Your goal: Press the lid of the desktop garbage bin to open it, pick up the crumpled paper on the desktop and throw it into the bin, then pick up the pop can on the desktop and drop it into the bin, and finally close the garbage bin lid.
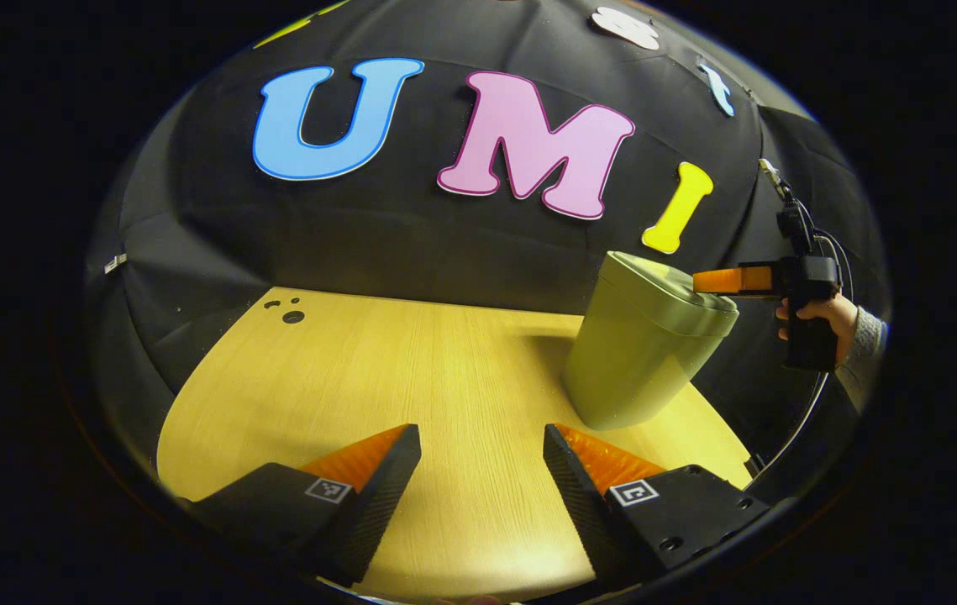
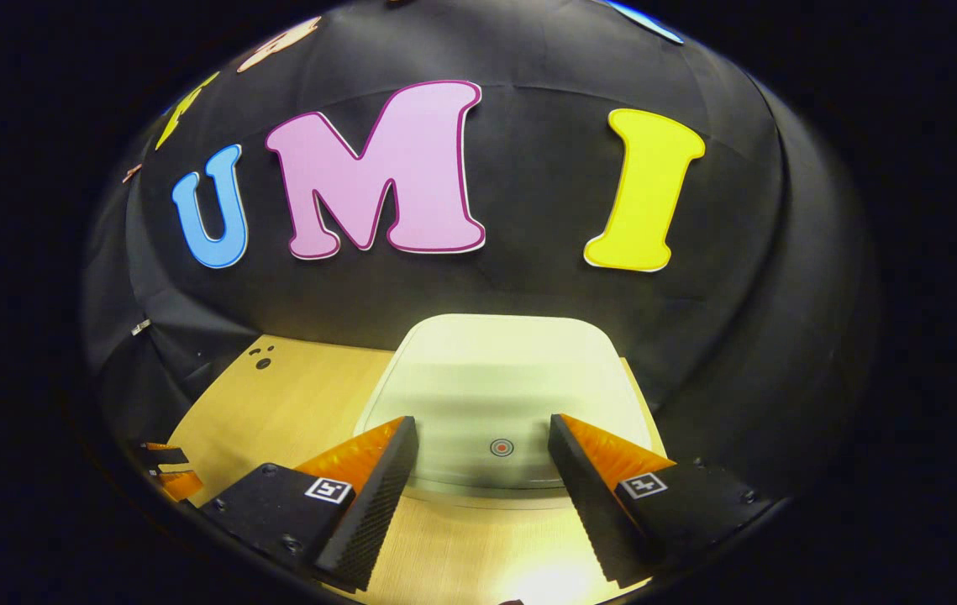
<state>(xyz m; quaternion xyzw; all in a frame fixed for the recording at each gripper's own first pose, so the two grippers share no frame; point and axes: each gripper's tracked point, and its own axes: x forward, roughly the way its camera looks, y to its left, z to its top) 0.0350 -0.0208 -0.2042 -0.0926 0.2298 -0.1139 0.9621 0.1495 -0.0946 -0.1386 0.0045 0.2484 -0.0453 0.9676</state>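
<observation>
A pale green desktop bin [image 1: 638,361] stands on the wooden table [image 1: 360,378] at the right in the left gripper view, its lid [image 1: 673,284] shut. A hand [image 1: 827,313] holds my right gripper [image 1: 726,280] level with the lid's near edge; whether it touches I cannot tell. In the right gripper view the lid [image 2: 503,370] lies just below and ahead, with a small red ring mark [image 2: 502,447] between the fingers. My right gripper [image 2: 482,420] is open with nothing gripped. My left gripper [image 1: 480,430] hovers open over bare table, left of the bin.
The black cloth wall closes the booth right behind the bin. A few small dark holes [image 1: 293,317] mark the table's far left corner, also seen as holes [image 2: 262,363] in the right gripper view. Bare wood stretches left of the bin.
</observation>
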